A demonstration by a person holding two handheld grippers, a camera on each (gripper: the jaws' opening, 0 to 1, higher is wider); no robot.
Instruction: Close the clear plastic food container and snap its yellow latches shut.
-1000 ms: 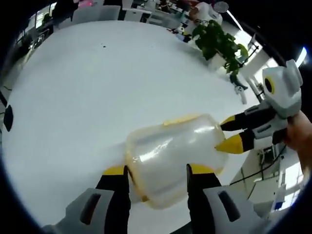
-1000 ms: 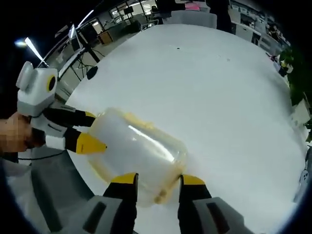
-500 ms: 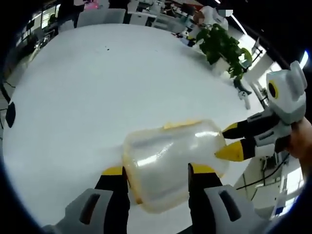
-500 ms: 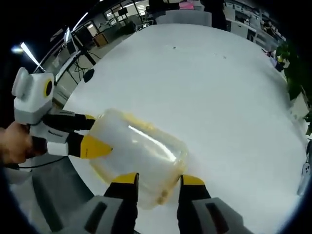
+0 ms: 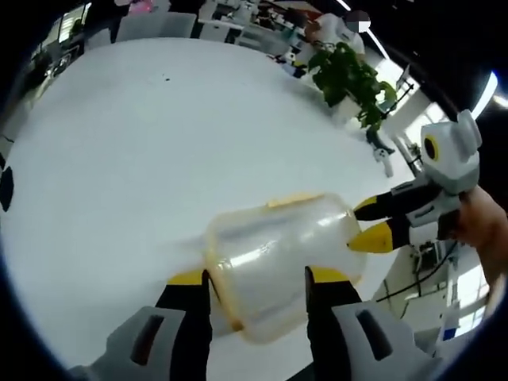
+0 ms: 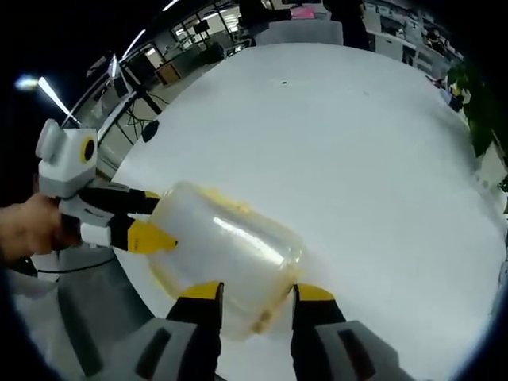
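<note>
A clear plastic food container (image 5: 274, 258) with a yellow rim lies on its side at the near edge of the white table (image 5: 159, 135). My left gripper (image 5: 258, 278) is shut on one end, a jaw on each side. A yellow latch (image 5: 294, 198) shows on the container's upper side. The right gripper (image 5: 363, 224) comes in from the right with its yellow tips against the other end. In the right gripper view, the right gripper (image 6: 258, 292) clamps the container (image 6: 226, 250), and the left gripper (image 6: 163, 216) holds the far end from the left. I cannot tell whether the lid is fully seated.
A potted green plant (image 5: 349, 75) stands at the table's far right edge. Chairs and desks line the room behind the table. A person's hand (image 6: 28, 226) grips the left gripper's handle. Grey floor (image 6: 87, 294) lies just past the table edge under the container.
Both views have shifted slightly with the hands. The container stays held between the two grippers in about the same pose.
</note>
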